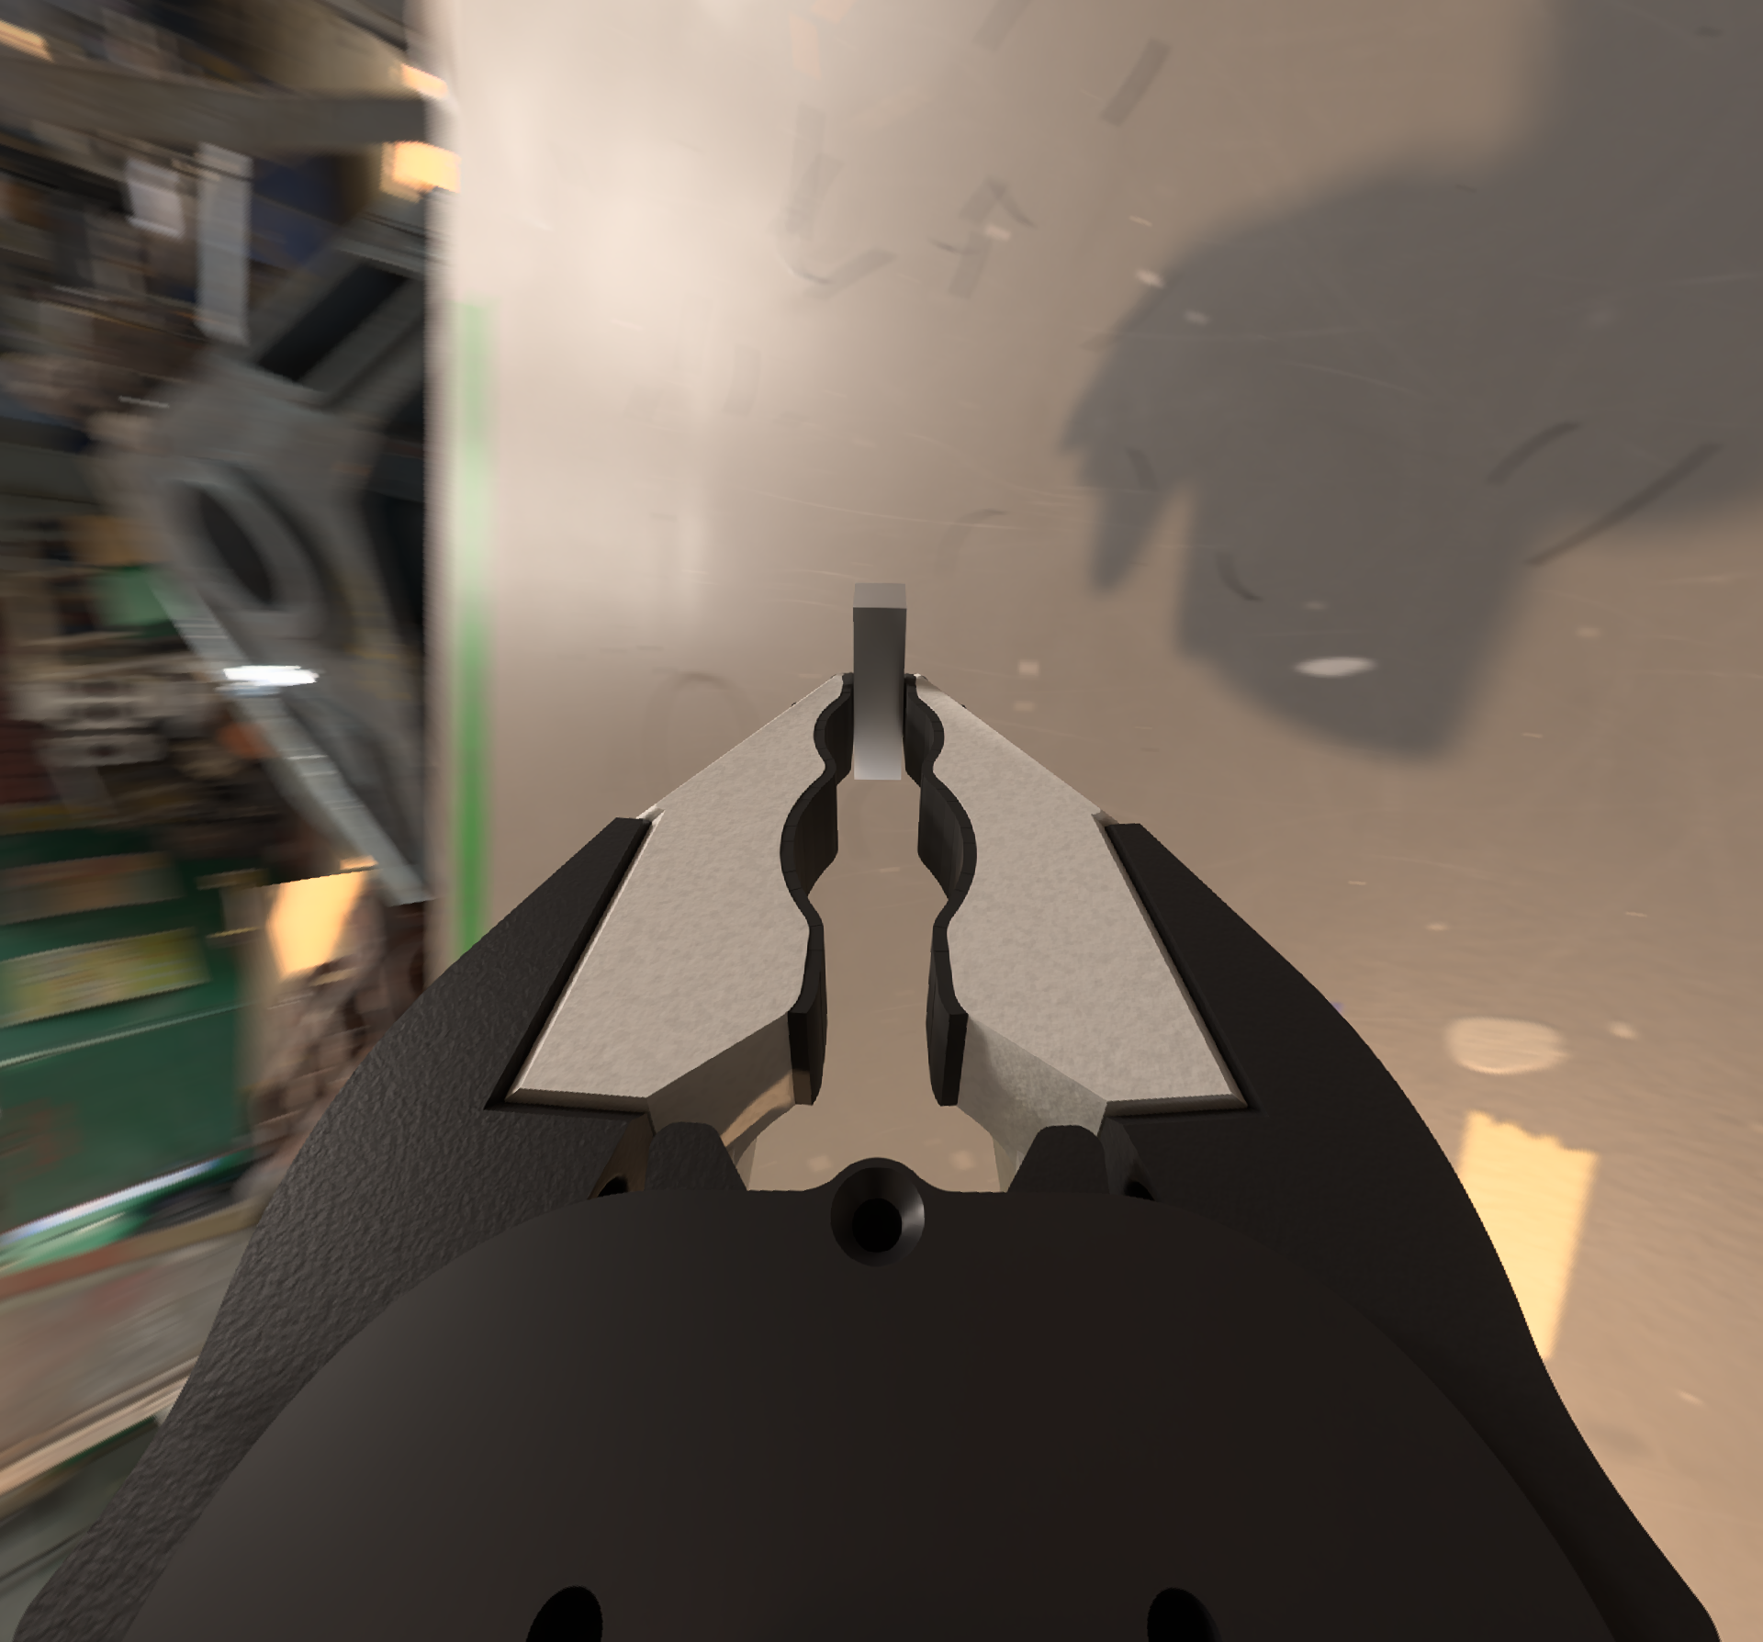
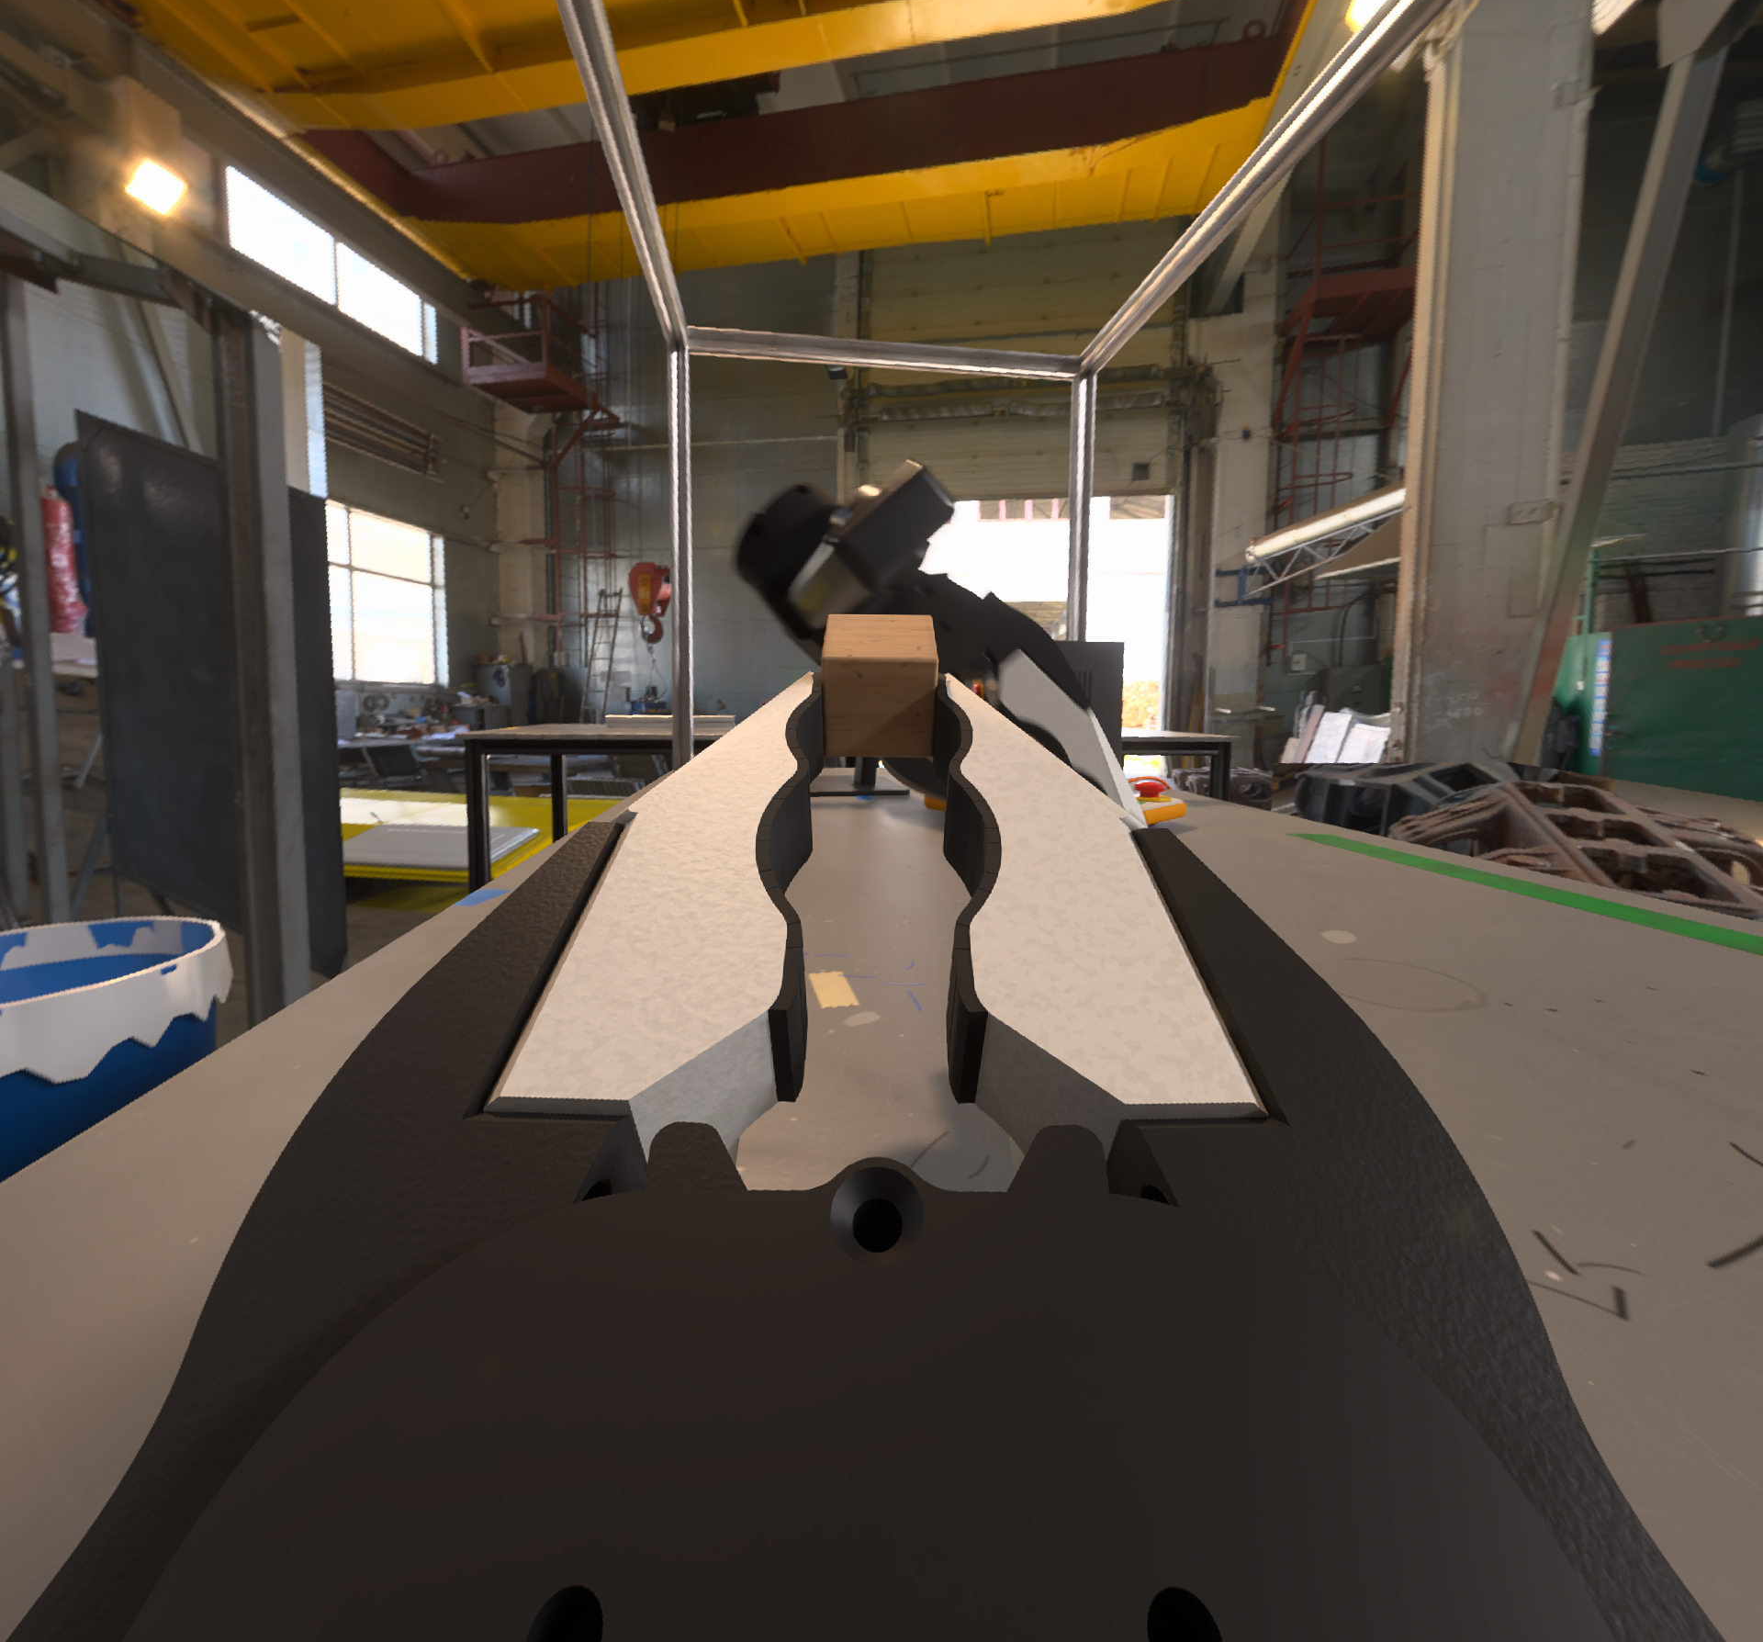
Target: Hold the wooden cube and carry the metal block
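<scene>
In the left wrist view my left gripper (image 1: 878,690) is shut on a thin grey metal block (image 1: 879,680) that stands upright between the fingertips, held above the pale tabletop (image 1: 668,356). In the right wrist view my right gripper (image 2: 878,690) is shut on a light wooden cube (image 2: 879,685) pinched at the fingertips, above the table. The left gripper (image 2: 964,642) also shows in the right wrist view, blurred, just behind the cube and tilted down to the right.
A green stripe (image 1: 469,604) marks the table edge, also in the right wrist view (image 2: 1545,895). A metal frame of thin poles (image 2: 682,547) rises around the table. A blue bin with a white liner (image 2: 105,1014) stands at the left. A red and yellow item (image 2: 1154,795) lies far off.
</scene>
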{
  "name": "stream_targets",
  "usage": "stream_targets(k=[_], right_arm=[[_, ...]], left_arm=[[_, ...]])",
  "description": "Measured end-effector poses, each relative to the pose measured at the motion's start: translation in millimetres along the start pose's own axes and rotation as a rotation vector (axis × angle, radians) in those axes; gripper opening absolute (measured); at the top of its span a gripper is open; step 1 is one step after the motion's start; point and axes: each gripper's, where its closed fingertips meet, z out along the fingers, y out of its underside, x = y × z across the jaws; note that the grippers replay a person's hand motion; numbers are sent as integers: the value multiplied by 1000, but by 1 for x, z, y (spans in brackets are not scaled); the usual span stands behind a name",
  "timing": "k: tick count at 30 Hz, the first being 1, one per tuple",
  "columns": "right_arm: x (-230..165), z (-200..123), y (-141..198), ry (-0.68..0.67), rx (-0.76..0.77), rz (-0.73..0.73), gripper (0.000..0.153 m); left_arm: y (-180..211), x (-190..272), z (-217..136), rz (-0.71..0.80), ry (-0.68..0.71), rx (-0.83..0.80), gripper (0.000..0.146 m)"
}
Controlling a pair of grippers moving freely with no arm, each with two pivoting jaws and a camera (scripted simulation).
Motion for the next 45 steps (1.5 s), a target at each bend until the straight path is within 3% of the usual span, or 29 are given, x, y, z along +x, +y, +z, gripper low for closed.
stream_targets(k=[5, 9, 11, 15, 24, 30, 38, 45], right_arm=[[6, -4, -9, 32, 62, 8, 21], [2, -6, -14, 5, 95, 8, 21], [2, -5, -13, 12, 86, 2, 21], [5, -6, -13, 39, 87, -16, 21], [2, -9, -20, 20, 134, -27, 21], [-5, -9, -24, -22, 157, -32, 21], [-10, -15, -36, -74, 246, -1, 21], [-10, -11, -27, -64, 182, -18, 21]], left_arm=[[-38, -48, -69, 250, -411, -1, 9], [-52, -56, -97, 507, -568, -112, 9], [-48, -65, -106, 528, -600, -140, 9], [-42, -68, -121, 468, -579, -105, 9], [-69, -26, -140, 637, -661, -151, 9], [-64, -21, -146, 673, -671, -199, 9], [-50, -37, -160, 555, -645, -142, 9], [-34, -39, -130, 308, -540, -49, 9]])
